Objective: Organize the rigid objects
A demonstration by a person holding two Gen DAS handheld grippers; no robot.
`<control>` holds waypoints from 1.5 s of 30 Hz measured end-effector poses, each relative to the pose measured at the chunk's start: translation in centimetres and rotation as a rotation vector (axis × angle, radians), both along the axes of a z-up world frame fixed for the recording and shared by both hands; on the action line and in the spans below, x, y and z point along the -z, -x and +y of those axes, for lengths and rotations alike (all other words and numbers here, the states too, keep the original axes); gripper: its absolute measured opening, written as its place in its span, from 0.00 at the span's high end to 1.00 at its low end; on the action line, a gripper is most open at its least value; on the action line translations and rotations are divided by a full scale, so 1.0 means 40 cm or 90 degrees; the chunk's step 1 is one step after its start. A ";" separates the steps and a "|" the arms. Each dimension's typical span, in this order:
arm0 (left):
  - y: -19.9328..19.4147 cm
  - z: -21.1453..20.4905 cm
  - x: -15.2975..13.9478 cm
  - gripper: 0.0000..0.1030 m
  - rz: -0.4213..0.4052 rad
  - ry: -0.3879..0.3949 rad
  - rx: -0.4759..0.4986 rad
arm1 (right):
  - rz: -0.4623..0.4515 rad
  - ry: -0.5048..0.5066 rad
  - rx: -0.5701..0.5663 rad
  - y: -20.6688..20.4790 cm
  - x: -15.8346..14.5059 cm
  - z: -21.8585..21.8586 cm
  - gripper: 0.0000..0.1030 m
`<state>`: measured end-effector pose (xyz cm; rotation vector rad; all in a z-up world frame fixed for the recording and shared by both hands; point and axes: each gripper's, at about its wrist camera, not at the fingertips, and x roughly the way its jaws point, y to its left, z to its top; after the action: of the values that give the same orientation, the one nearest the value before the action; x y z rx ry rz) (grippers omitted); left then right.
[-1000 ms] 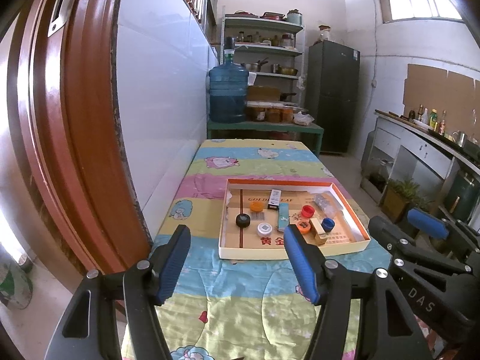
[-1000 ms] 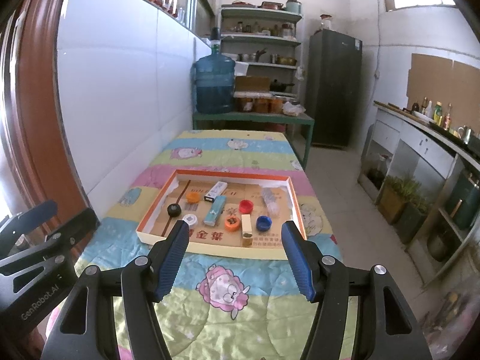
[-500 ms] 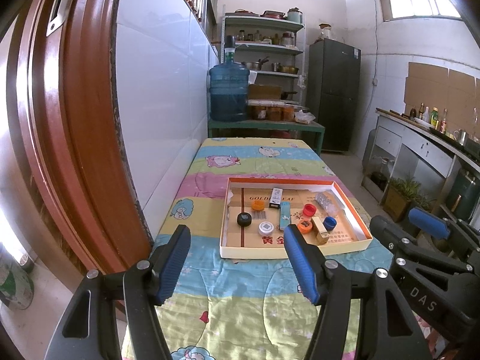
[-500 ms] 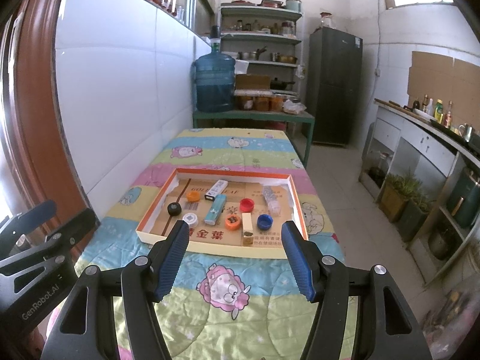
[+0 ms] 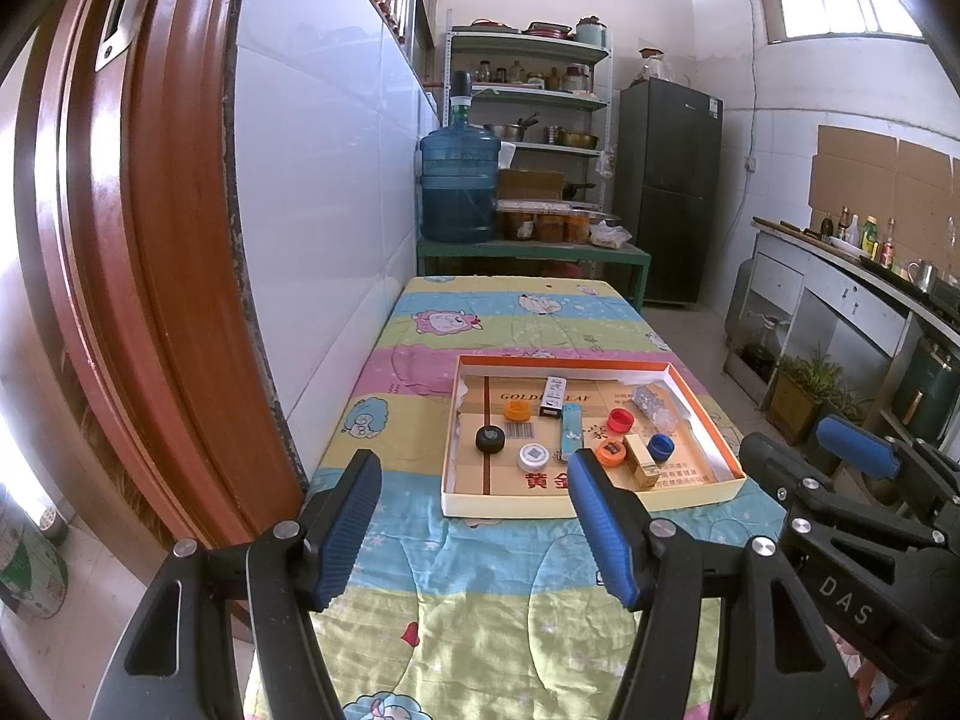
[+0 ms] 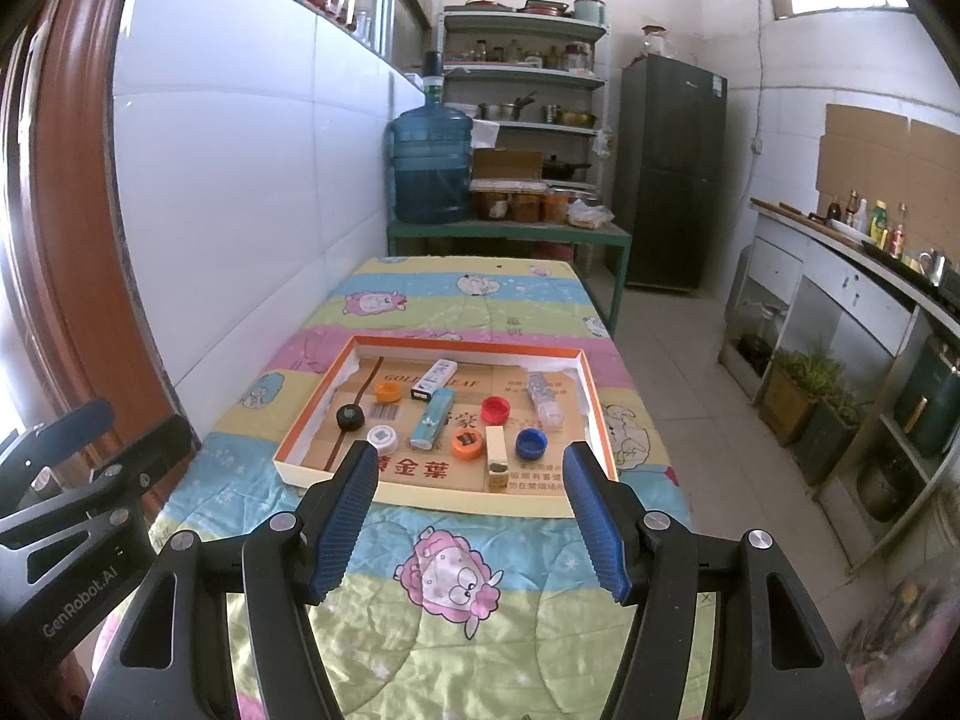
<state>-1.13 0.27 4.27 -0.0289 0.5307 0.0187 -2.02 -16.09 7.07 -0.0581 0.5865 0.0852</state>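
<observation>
In the shallow box point(image 6: 591, 414) near the table's front edge lay the bits: caps, e.g. black cap point(image 6: 350, 417) & red cap point(image 6: 495, 409), plus small cartons. Left gripper point(image 5: 474, 525) & right gripper point(image 6: 471, 516) both hung spread wide, holding nothing, short of the box. Fits sorting pending or sorted. Box floor read "GOLDEN LEAF"; grippers "DAS", "GenRobot.AI".

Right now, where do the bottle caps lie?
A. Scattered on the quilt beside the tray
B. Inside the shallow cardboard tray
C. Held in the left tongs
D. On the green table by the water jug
B: the caps, such as the red cap and the blue cap, lie inside the tray, and both tongs hang open with nothing in them.
</observation>
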 end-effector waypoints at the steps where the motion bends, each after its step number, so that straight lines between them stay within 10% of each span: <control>1: -0.001 0.000 0.001 0.37 0.000 0.000 0.000 | 0.000 0.000 0.000 0.000 0.000 0.000 0.36; 45: -0.001 0.002 -0.001 0.37 0.001 0.001 0.001 | 0.003 0.002 -0.004 -0.005 0.010 0.009 0.36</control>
<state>-1.07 0.34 4.32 -0.0304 0.5324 0.0173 -1.84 -15.72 6.66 -0.0632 0.5913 0.0897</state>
